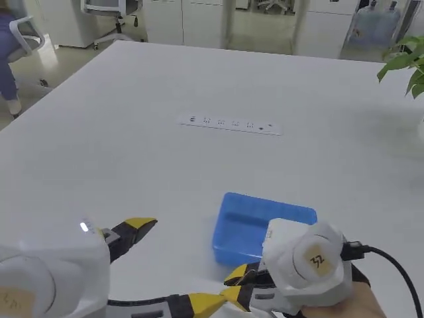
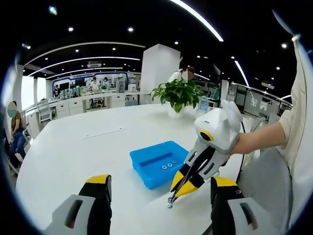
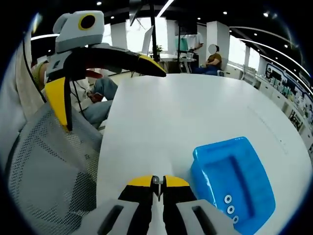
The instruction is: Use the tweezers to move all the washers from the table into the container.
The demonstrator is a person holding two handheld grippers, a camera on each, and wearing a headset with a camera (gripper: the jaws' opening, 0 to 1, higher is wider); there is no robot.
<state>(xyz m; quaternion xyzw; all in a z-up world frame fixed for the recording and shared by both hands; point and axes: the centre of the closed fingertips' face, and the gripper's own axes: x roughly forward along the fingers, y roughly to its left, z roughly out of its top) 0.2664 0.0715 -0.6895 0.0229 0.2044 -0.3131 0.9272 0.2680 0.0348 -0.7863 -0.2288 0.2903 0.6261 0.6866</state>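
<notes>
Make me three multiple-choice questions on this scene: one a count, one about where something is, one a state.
1. How many washers lie in the blue container?
A. one
B. six
C. three

2. Where is the loose washer?
A. in the container
B. on the table, at the tip of the tweezers
C. on a chair

3. How is the left gripper?
A. open, holding nothing
B. shut on a washer
C. shut on a cable

Answers: 1 C, three rings show in its trough. 2 B, it sits at the tip. 3 A, its jaws stand wide apart.
</notes>
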